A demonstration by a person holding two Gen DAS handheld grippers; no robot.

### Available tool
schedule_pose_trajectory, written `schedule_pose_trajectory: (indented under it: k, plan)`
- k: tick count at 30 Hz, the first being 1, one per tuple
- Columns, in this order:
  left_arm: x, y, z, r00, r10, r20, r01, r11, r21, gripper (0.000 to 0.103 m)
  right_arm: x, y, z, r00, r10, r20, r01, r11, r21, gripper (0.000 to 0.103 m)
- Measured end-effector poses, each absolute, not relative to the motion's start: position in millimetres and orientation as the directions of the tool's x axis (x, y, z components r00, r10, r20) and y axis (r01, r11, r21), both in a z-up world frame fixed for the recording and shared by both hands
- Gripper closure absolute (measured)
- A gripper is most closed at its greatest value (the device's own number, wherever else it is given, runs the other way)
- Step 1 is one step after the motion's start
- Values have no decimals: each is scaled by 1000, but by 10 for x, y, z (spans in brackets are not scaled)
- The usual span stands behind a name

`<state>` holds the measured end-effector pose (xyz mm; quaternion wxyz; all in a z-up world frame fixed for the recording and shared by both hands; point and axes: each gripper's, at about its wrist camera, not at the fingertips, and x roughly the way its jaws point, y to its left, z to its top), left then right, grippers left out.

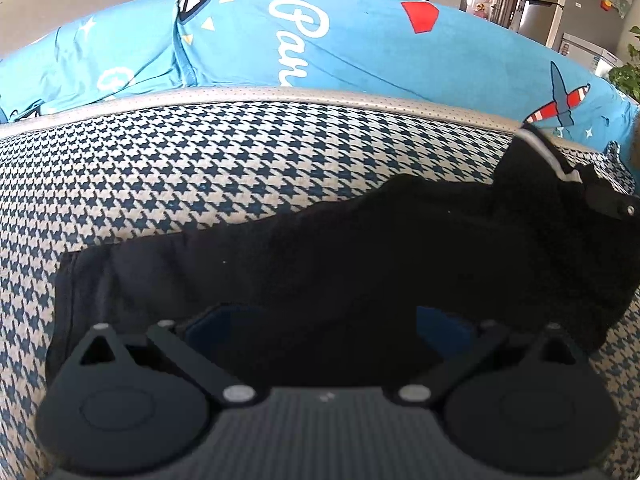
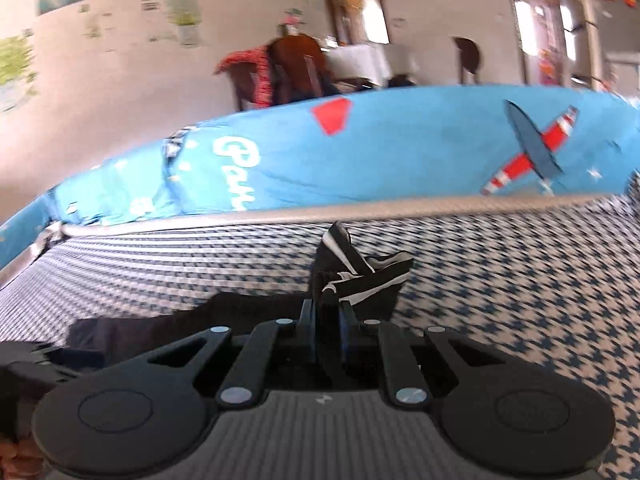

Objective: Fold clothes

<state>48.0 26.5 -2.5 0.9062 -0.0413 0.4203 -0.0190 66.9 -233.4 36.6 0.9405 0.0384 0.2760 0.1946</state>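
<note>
Black garment half-lifted on the houndstooth surface, fold only just begun.

The right hand-held gripper (image 2: 327, 320), low centre of its view, is clamped on a white-striped end of the black garment (image 1: 360, 248), raising it off the houndstooth cushion (image 1: 200, 168). The left hand-held gripper (image 1: 320, 328), at the bottom of its frame, stands spread wide over the cloth, gripping nothing. The garment looks crumpled and unsquared, so I judge nearly all folding remains.

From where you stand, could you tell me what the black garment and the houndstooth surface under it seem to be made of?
Black garment: soft matte fabric, probably knit; it drapes and bunches limply where the right gripper pinches it, with white stripes at that end. Houndstooth surface: woven-looking upholstery cloth, navy on cream, lying taut and flat; whether the pattern is woven or printed is unclear.
</note>
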Motion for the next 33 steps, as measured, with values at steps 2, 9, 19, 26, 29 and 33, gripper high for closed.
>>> schedule_pose_trajectory:
  k: [2,9,19,26,29,33]
  plan:
    - [484,294,-22,648,-63,-759,-12,996,-93,0,615,-2196,360,753,424,-503,-392,903,174,90]
    - [482,395,-11,651,-36,-758,-55,994,-95,0,575,-1722,140,669,475,-572,-515,851,104,90]
    - [488,458,-9,649,-34,-760,-74,992,-107,0,657,-1434,-200,587,445,-677,-564,824,53,79]
    - [495,454,-3,652,-36,-757,-75,991,-111,0,592,-1602,76,566,523,-637,-592,796,127,71]
    - [500,451,-7,651,-36,-758,-74,991,-110,0,610,-1720,186,573,548,-609,-578,797,173,71]
    - [500,437,-9,651,-38,-758,-70,992,-109,0,667,-1848,296,604,552,-575,-544,813,208,72]
